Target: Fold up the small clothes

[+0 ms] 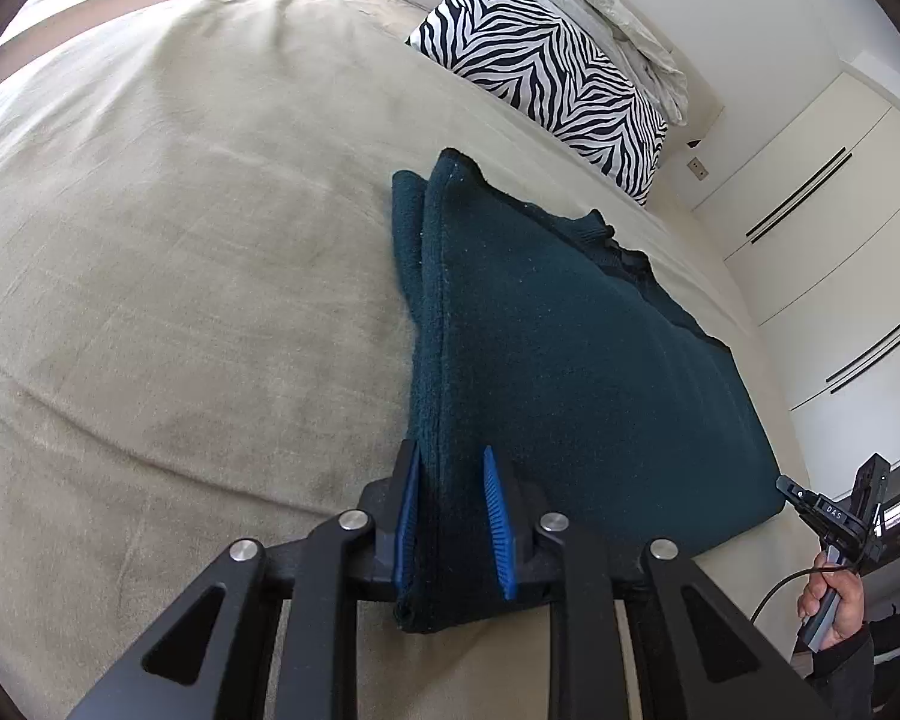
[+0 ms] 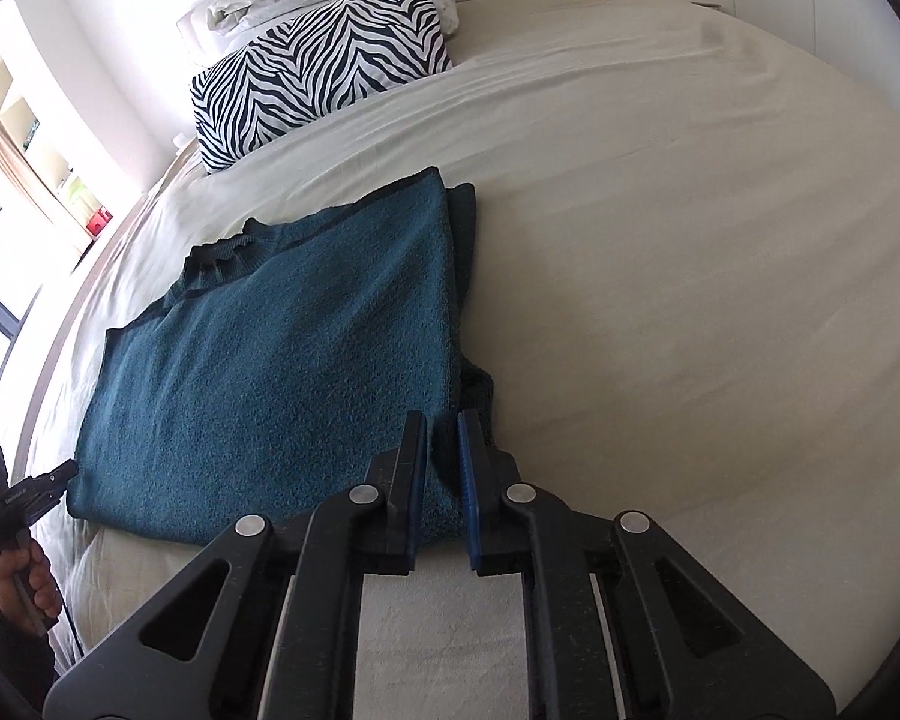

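A dark teal knit sweater (image 1: 570, 360) lies flat on the beige bed (image 1: 180, 240), both side edges folded in, collar toward the pillows. My left gripper (image 1: 450, 462) is shut on the sweater's near left folded edge, cloth between the blue pads. In the right wrist view the sweater (image 2: 282, 348) lies left of centre, and my right gripper (image 2: 444, 426) is shut on its near right folded edge. Each gripper also shows at the other view's edge, in a hand: the right one (image 1: 834, 510), the left one (image 2: 30, 492).
A zebra-print pillow (image 1: 546, 72) and crumpled white bedding (image 1: 606, 6) lie at the head of the bed. White wardrobe doors (image 1: 828, 228) stand to the right. A window with curtains (image 2: 0, 180) is on the far side. The bedsheet (image 2: 690, 270) stretches wide beside the sweater.
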`<action>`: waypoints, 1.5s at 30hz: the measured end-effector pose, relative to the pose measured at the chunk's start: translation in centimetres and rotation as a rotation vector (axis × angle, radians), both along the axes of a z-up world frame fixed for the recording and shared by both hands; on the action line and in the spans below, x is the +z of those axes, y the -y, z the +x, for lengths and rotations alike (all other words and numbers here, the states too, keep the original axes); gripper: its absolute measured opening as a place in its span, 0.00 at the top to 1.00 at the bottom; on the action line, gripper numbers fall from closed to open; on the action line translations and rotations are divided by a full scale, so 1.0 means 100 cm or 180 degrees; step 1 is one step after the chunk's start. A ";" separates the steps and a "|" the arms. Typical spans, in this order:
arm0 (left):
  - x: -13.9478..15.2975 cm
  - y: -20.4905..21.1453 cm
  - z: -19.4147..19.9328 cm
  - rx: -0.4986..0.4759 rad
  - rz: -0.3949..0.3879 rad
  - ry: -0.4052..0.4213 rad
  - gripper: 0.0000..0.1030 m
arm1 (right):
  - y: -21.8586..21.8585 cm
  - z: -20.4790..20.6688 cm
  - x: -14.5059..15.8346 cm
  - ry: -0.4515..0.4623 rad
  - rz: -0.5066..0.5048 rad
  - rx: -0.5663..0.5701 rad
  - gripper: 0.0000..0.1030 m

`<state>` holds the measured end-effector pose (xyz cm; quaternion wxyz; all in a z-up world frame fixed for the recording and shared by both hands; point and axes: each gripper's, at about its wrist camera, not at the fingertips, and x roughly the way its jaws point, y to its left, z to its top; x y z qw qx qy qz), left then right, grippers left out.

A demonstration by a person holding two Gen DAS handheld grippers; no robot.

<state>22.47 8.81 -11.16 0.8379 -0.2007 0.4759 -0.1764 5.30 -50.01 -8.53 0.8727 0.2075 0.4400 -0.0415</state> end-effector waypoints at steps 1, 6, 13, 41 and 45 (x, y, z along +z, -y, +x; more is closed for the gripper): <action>0.000 -0.002 0.000 0.0007 -0.0008 -0.0001 0.83 | 0.001 0.000 -0.001 -0.0007 0.0034 0.0000 0.90; 0.002 -0.003 -0.003 -0.0016 0.0023 0.0011 0.91 | -0.001 -0.001 -0.001 0.0026 0.0091 0.0042 0.90; 0.012 -0.003 -0.012 -0.0015 0.0023 0.0139 0.94 | -0.003 -0.005 0.004 0.0055 0.0026 0.0048 0.95; -0.011 -0.016 -0.023 0.0010 -0.0080 -0.0066 0.93 | 0.018 -0.040 -0.022 -0.0021 0.0325 -0.0185 0.95; -0.010 -0.019 -0.025 -0.0012 -0.0134 -0.0066 0.92 | 0.026 -0.037 -0.030 -0.0091 0.0559 -0.0255 0.94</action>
